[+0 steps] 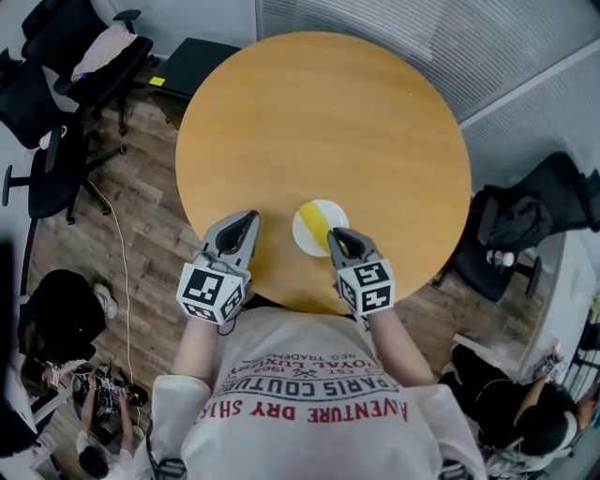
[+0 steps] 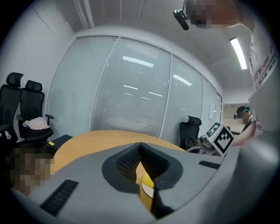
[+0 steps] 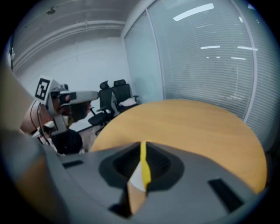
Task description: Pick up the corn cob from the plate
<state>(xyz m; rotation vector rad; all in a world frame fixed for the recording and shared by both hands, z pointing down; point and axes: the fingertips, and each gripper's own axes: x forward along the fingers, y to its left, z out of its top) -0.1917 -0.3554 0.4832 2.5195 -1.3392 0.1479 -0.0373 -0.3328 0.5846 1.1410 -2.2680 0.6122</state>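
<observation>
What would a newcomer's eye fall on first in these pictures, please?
The round wooden table fills the head view, with a small white plate bearing a yellow corn cob close to the person's edge. Both grippers have their jaws together: the left gripper sits left of the plate, and the right gripper has its tip at the plate's right rim.

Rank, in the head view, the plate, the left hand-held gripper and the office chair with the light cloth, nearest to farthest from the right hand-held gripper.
1. Plate, just ahead of the right hand-held gripper.
2. Left hand-held gripper, across the plate, leftward.
3. Office chair, far off at top left.
</observation>
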